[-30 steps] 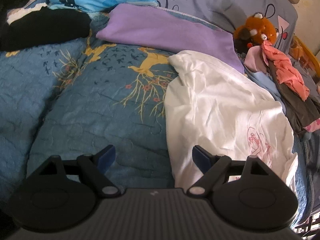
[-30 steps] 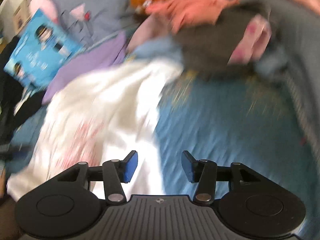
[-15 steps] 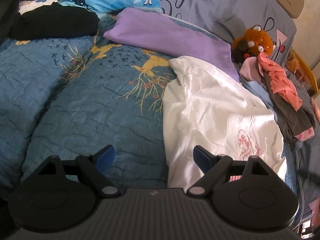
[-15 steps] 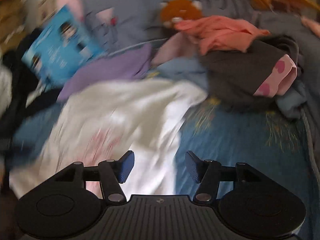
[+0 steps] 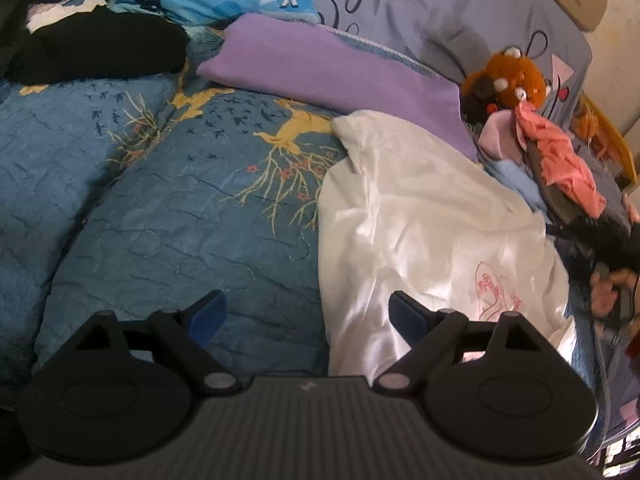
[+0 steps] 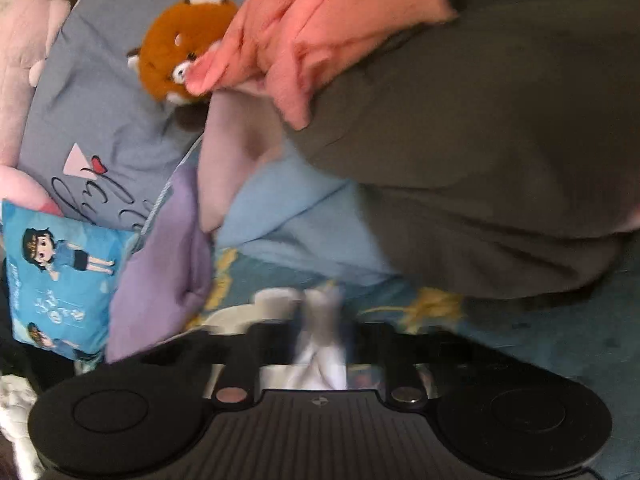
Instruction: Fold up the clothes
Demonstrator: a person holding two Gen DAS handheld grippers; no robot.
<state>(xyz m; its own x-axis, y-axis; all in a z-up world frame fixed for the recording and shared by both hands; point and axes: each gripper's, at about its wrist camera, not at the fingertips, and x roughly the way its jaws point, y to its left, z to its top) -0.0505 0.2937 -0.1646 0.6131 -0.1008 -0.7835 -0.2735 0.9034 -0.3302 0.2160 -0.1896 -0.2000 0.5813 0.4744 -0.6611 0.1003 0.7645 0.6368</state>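
A crumpled white shirt [image 5: 424, 216] with a faint pink drawing lies right of centre on a quilted blue bedspread [image 5: 160, 208]. The left gripper [image 5: 308, 314] hovers low in frame, jaws wide, empty. The right gripper [image 6: 320, 332], blurred, is clenched on a pinch of white cloth; a dark grey garment [image 6: 480, 152] fills the upper right.

1. The right gripper [image 6: 320, 334] is smeared by blur; its fingertips cannot be made out around the bunched white garment [image 6: 320, 354].
2. A hand [image 5: 612, 284] (far right, left wrist view) is blurred and cut off.
3. The dark grey garment [image 6: 480, 152] runs past the frame.
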